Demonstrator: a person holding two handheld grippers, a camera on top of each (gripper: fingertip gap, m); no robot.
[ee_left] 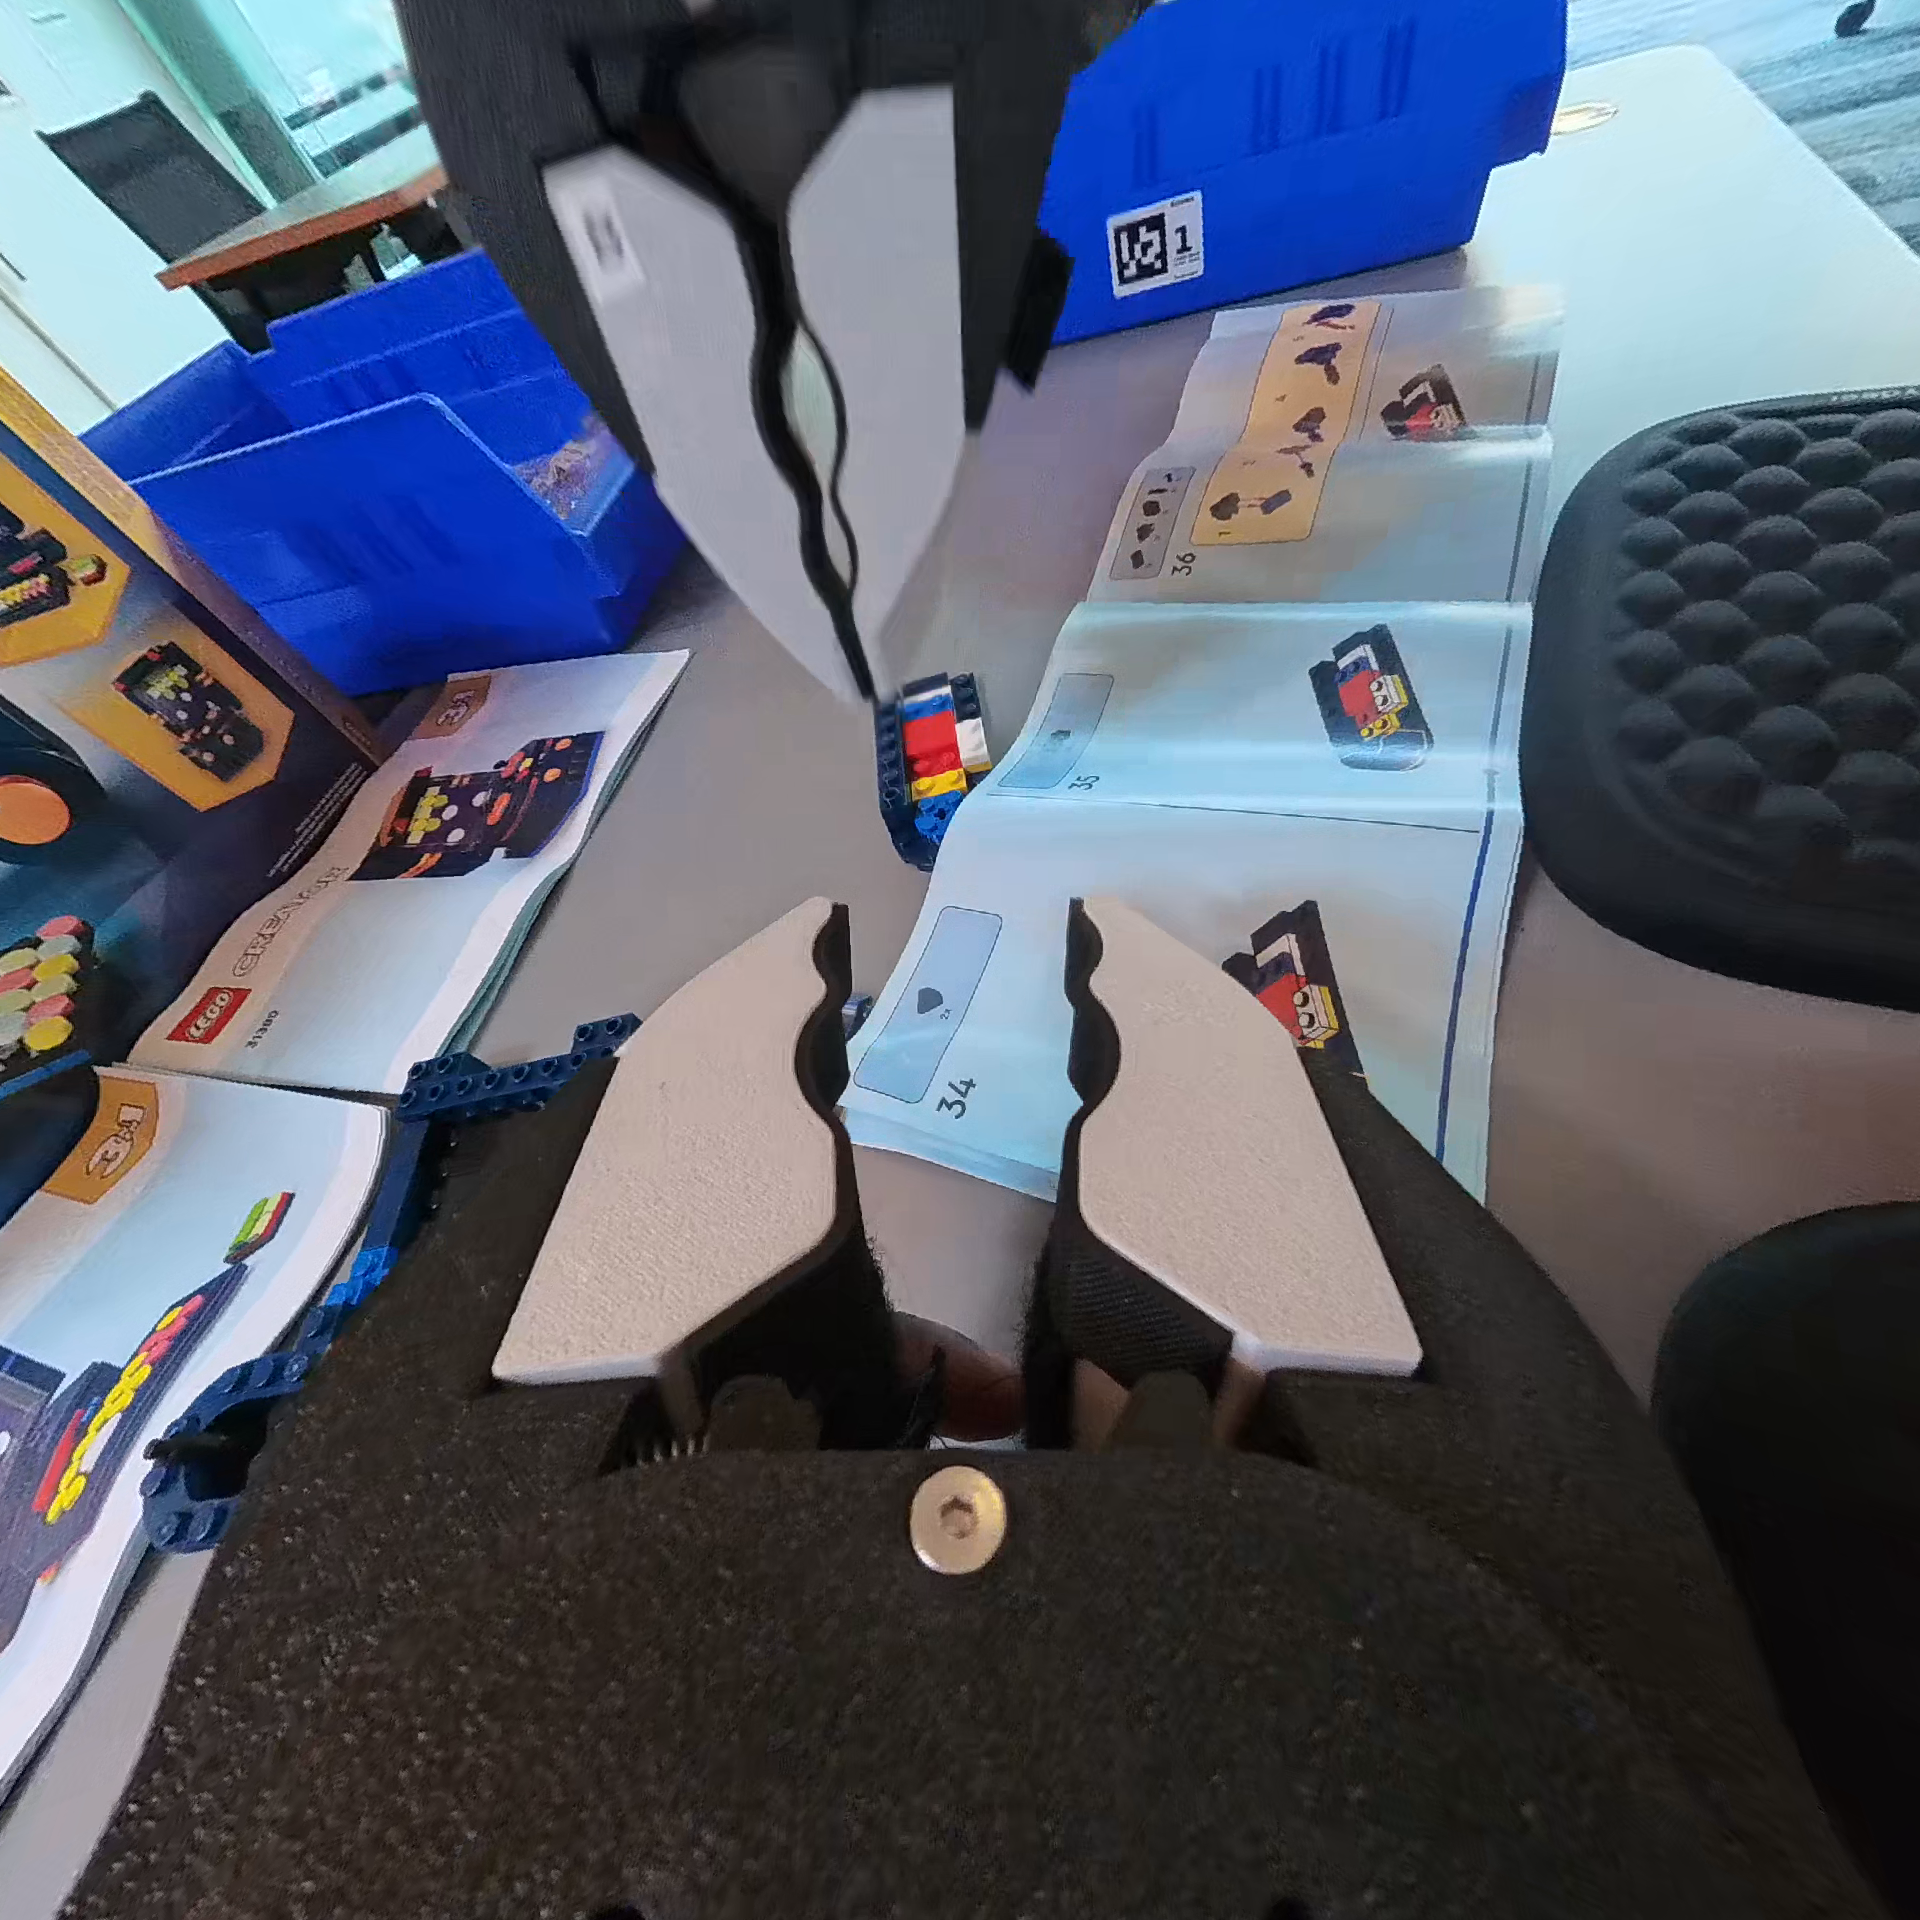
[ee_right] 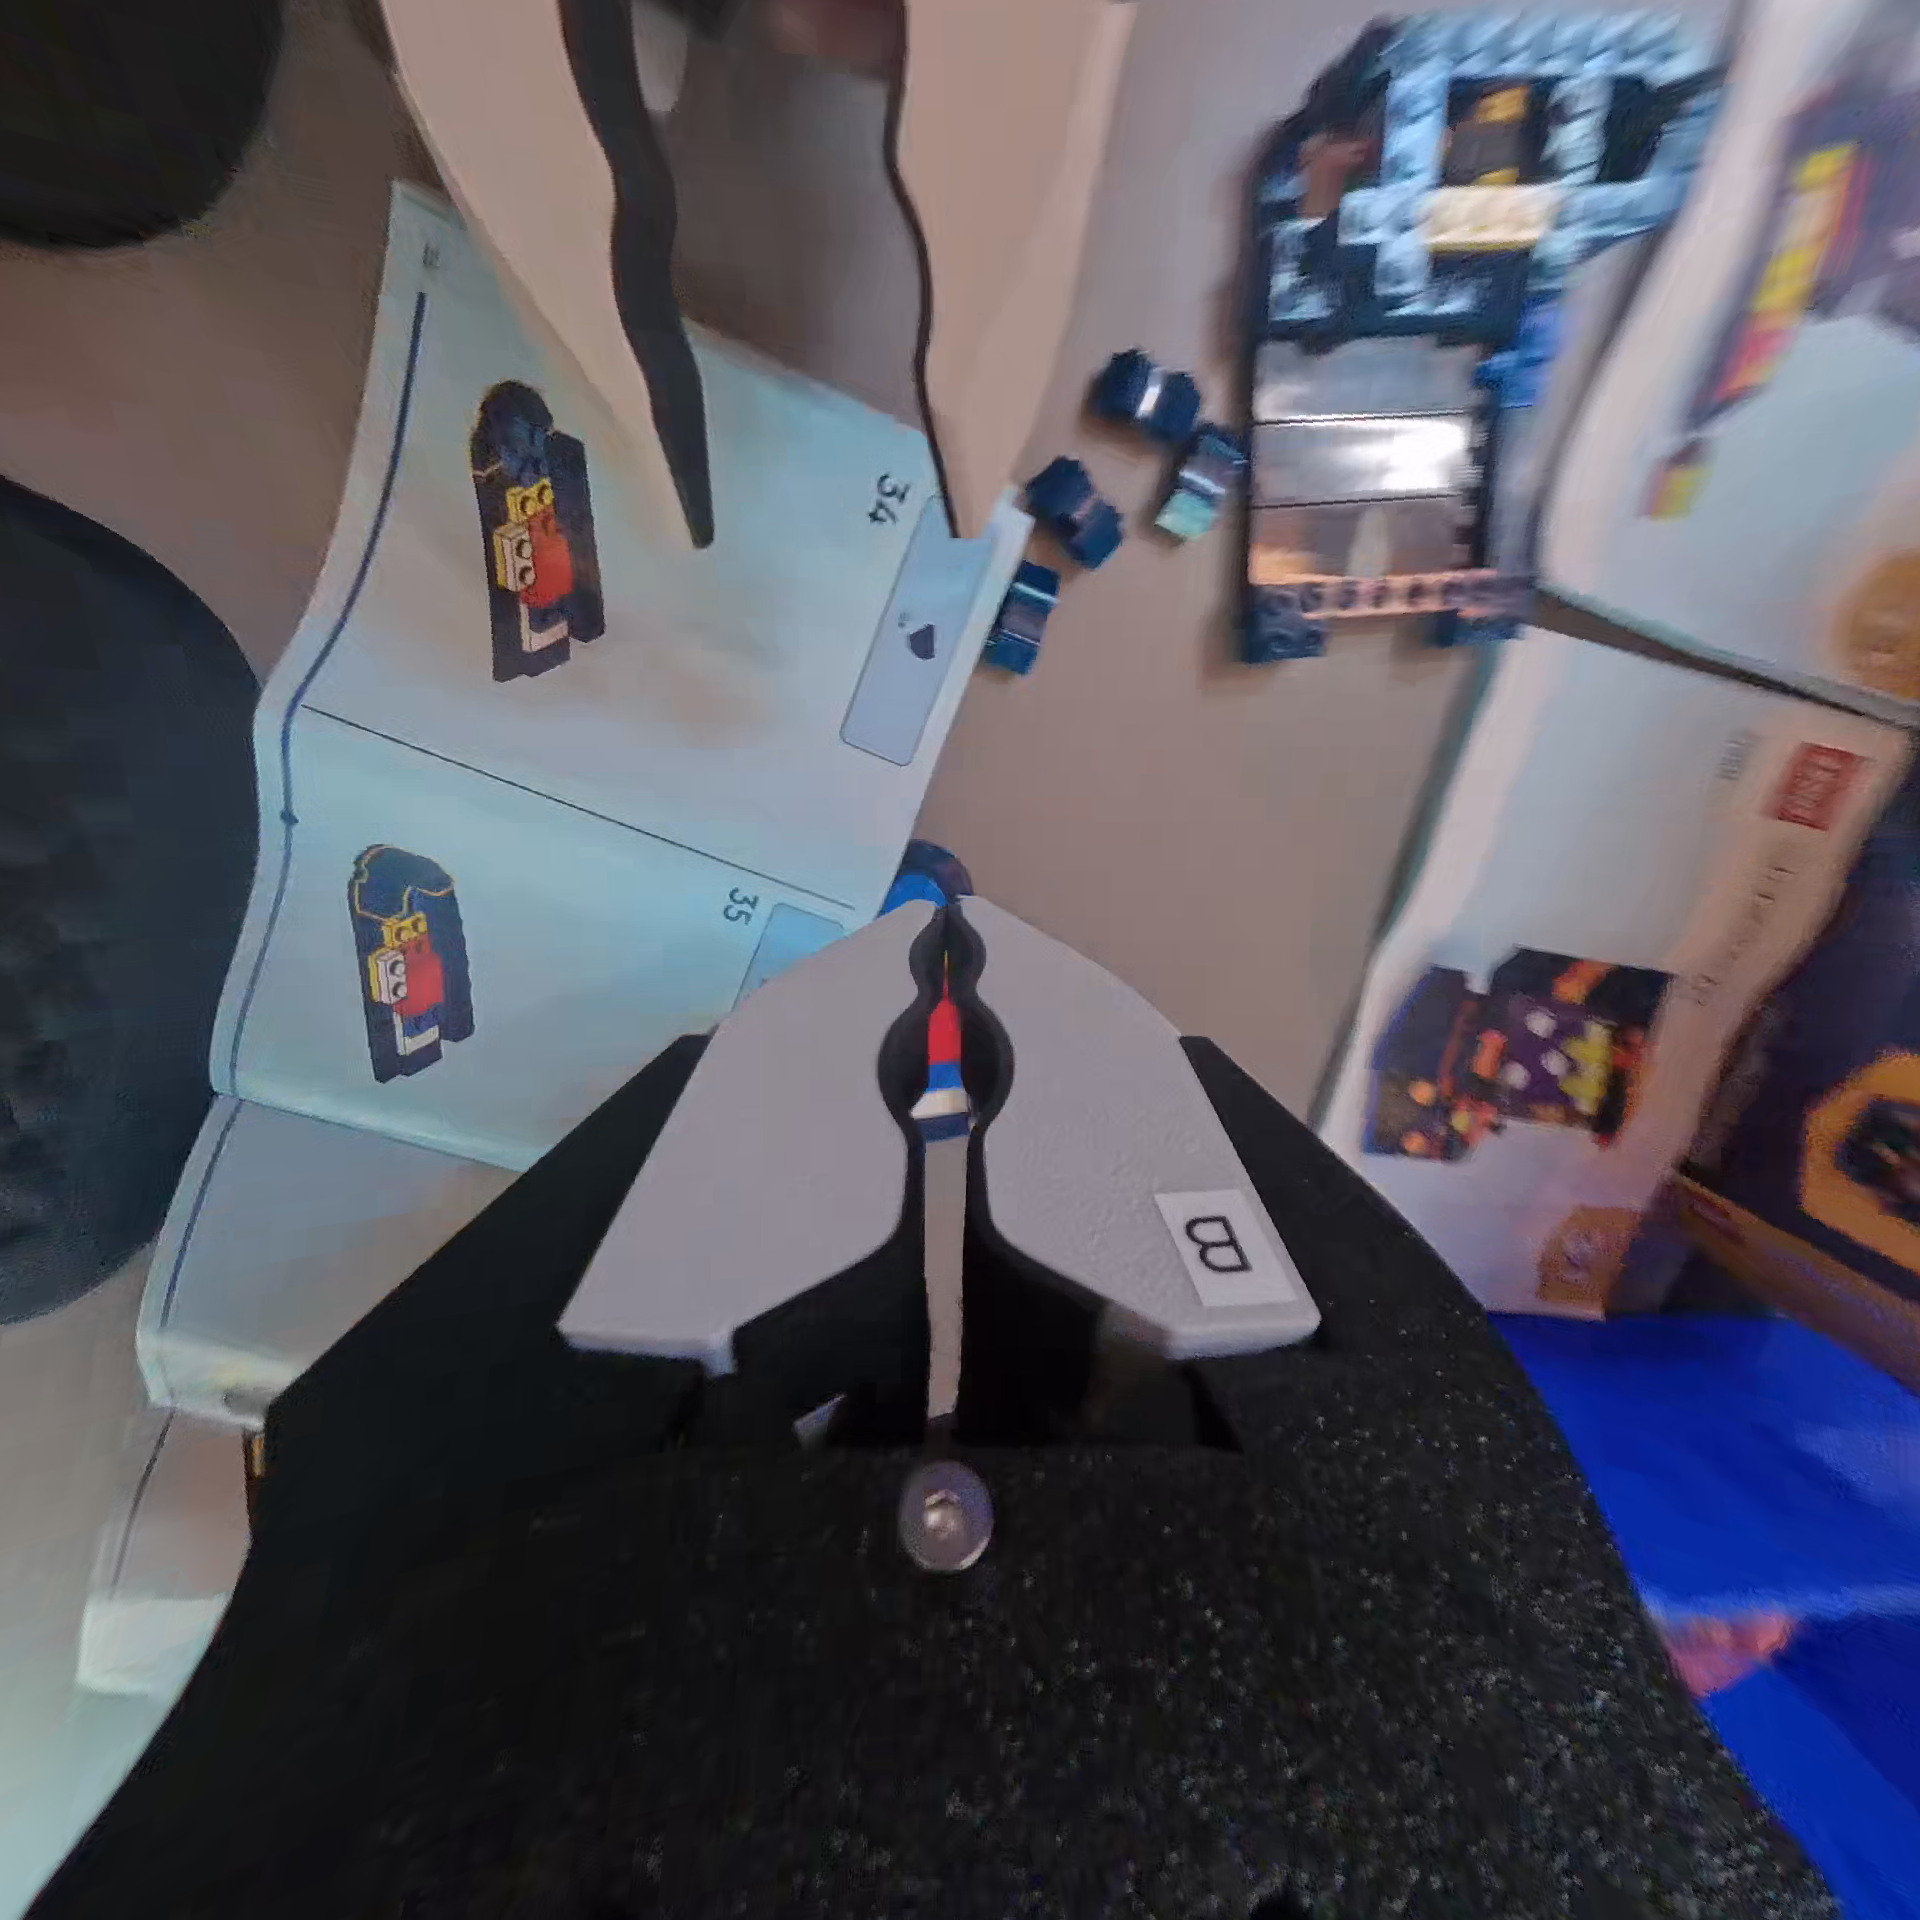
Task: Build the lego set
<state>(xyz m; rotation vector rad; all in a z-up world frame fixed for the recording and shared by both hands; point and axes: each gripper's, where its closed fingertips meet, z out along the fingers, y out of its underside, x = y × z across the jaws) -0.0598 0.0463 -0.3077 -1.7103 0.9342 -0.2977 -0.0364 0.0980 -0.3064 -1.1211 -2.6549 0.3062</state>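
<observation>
Right gripper fingers together, tips at the brick model; left gripper fingers apart, empty. Risk: the tips could nudge the unheld model off the booklet edge

A pale grey tabletop carries an open instruction booklet with a small multicoloured brick model at its left edge. Left of that lie two closed booklets, a dark blue brick frame and a printed box. Blue bins stand at the back. A black bumpy pad sits at the right edge. A few loose dark blue bricks lie beside the open booklet.
</observation>
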